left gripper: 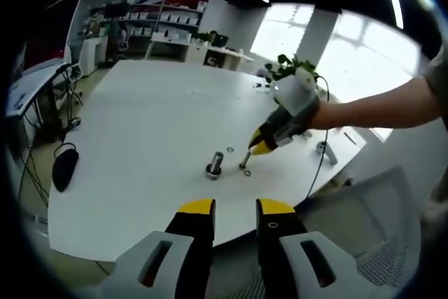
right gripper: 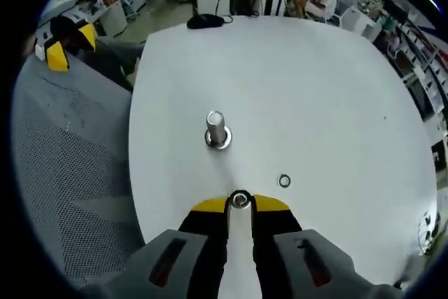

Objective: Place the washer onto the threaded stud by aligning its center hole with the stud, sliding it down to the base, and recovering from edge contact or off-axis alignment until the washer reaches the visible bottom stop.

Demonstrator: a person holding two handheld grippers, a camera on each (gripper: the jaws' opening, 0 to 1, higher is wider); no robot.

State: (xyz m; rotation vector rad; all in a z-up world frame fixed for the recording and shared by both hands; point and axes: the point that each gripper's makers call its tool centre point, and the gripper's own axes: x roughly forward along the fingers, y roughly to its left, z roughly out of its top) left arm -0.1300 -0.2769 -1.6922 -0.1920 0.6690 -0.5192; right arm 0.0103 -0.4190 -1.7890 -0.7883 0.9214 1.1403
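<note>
**Inspector:** Where is the washer?

**Assistant:** The small silver metal washer [right gripper: 240, 199] is clamped flat between the yellow tips of the right gripper [right gripper: 240, 202], low over the white surface [right gripper: 315, 89].

**Inspector:** And the target?

**Assistant:** The upright silver threaded stud on its round base [right gripper: 217, 131] stands ahead of those jaws and slightly left, long axis vertical. The washer is near it, not touching. I judge the next move needs a lift above the stud top, then centring the hole.

**Inspector:** The other side?

**Assistant:** The left gripper [left gripper: 234, 215] hangs farther back, jaws apart, holding nothing.

**Inspector:** Count?

**Assistant:** One stud; one held washer; one spare small ring washer [right gripper: 284, 181] beside it; possibly another, too small to confirm.
</note>
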